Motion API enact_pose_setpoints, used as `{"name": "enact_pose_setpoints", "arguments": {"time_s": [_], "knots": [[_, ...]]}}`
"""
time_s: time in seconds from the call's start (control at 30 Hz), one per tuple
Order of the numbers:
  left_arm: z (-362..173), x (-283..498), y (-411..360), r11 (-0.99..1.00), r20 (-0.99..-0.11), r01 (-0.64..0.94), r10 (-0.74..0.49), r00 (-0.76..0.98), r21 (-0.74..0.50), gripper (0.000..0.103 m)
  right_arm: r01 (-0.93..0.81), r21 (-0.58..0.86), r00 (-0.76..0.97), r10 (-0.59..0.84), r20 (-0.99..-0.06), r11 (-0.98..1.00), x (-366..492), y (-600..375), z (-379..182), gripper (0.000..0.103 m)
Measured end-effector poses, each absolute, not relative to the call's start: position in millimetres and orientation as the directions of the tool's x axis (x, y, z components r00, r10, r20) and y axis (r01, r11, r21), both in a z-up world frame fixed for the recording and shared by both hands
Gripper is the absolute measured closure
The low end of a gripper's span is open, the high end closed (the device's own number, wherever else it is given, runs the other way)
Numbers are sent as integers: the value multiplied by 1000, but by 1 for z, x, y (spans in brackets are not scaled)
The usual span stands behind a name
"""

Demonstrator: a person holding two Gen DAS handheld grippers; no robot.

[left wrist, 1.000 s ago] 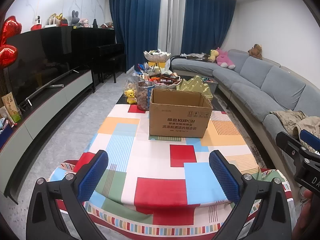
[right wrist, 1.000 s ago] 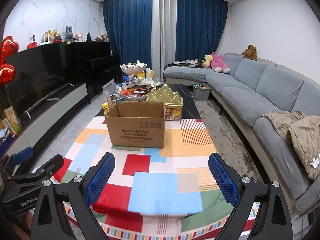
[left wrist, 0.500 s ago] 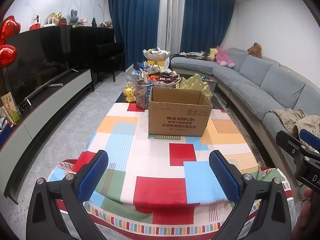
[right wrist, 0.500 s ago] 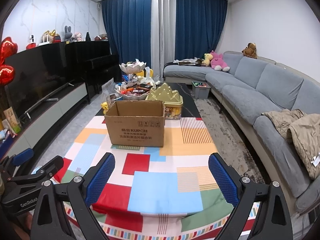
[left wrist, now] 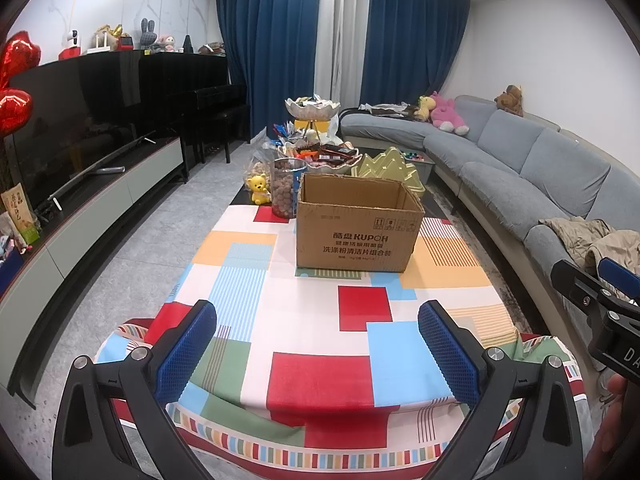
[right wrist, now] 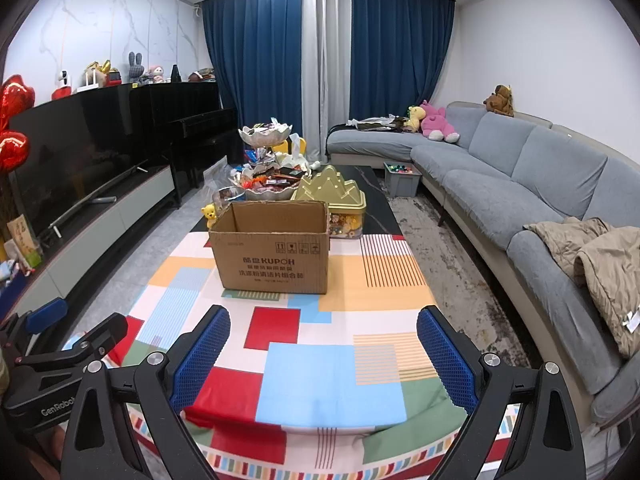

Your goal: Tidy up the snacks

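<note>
Cardboard box point(left wrist: 358, 226) stood open-topped mid tabletop point(left wrist: 320, 332); contents hidden. Snacks point(left wrist: 320, 156) heaped in bowls at far end. Left gripper point(left wrist: 318, 354) and right gripper point(right wrist: 323, 354) hung spread wide, empty, near edge. Stage unclear: sorting pending or finished. Any pick would call for long reach past box.

Open cardboard box point(left wrist: 358, 226) beyond spread left claw point(left wrist: 318, 354).

A long table point(left wrist: 320, 344) under a colourful patchwork cloth bears an open cardboard box point(left wrist: 356, 236); behind the box stand a nut jar point(left wrist: 286, 192) and a gold tin point(right wrist: 340, 200).
</note>
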State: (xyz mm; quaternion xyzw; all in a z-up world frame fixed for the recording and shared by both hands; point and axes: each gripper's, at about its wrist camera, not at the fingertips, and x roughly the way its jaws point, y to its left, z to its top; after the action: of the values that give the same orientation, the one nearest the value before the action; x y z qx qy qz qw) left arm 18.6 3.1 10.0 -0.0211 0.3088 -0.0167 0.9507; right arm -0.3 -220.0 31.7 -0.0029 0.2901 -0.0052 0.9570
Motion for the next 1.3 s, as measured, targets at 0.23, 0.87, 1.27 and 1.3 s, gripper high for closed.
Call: {"name": "enact_pose_setpoints", "arguments": {"time_s": [0.23, 0.87, 1.27, 1.3], "knots": [[10, 19, 3, 999, -586, 20, -45, 809, -50, 0, 9, -8, 832, -12, -554, 1000, 0, -220, 31, 7], [8, 18, 0, 998, -594, 22, -50, 803, -55, 0, 10, -7, 832, -12, -555, 1000, 0, -221, 31, 7], [6, 18, -2, 997, -607, 36, -66, 792, -61, 0, 14, -1, 829, -12, -559, 1000, 2, -221, 34, 7], [6, 18, -2, 998, -608, 33, -61, 792, -57, 0, 14, -1, 829, -12, -559, 1000, 2, -221, 33, 7]]}}
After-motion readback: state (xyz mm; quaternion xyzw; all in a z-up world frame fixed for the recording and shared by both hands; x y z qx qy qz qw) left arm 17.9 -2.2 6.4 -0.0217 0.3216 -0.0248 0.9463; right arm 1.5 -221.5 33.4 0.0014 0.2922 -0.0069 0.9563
